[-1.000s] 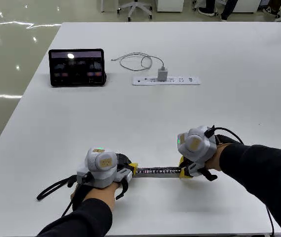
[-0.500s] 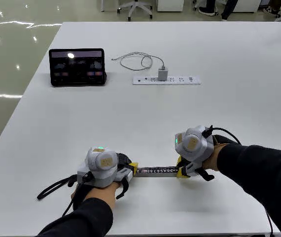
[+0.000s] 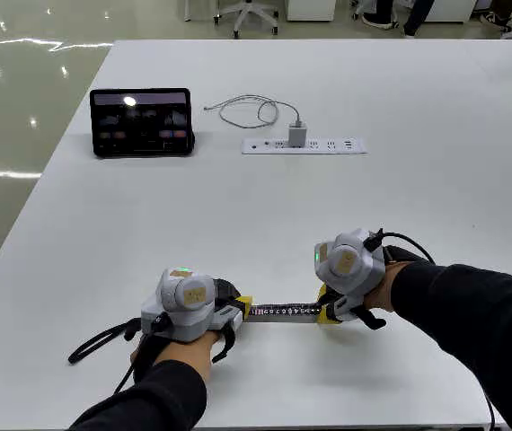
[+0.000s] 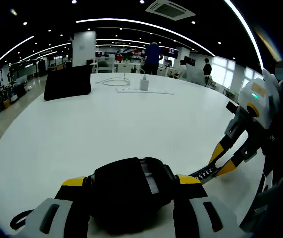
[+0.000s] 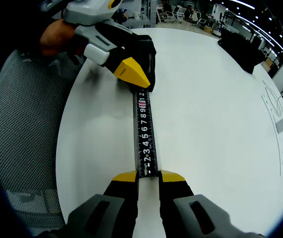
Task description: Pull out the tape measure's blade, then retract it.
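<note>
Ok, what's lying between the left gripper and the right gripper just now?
The tape measure's blade, numbers up, running from the black case in the left gripper to the right gripper pinching its tip. The right gripper view shows it best.

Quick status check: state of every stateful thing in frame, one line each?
tape measure: on the table, body clamped in the left gripper
blade: partly pulled out, tip held
left gripper: shut on the tape measure
right gripper: shut on the blade tip
tablet: propped up, screen on
charger: plugged into the power strip
cable: loosely looped, attached to the charger
</note>
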### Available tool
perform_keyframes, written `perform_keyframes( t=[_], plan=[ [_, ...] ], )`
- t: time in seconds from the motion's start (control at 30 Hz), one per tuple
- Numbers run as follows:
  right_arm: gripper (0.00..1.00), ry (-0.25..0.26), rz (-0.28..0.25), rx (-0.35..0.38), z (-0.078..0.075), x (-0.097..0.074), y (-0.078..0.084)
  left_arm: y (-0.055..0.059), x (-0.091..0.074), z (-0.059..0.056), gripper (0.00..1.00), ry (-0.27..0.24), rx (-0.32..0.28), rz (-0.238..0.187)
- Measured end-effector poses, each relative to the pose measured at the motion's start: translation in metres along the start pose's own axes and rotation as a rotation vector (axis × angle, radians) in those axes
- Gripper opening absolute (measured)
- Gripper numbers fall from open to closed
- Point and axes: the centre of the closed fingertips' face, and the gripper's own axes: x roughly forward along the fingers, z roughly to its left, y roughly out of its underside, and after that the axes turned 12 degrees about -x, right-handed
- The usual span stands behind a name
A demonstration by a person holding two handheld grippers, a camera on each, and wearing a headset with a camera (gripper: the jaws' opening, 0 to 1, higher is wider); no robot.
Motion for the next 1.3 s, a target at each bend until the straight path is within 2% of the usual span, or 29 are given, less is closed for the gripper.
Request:
perform_keyframes(
  t=[1.3],
  plan=[
    [0.11,0.004,-0.024,0.0,-0.001,0.008,-0.021,0.0,0.0,0.0,0.65,-0.001,-0.004,-0.003]
  ],
)
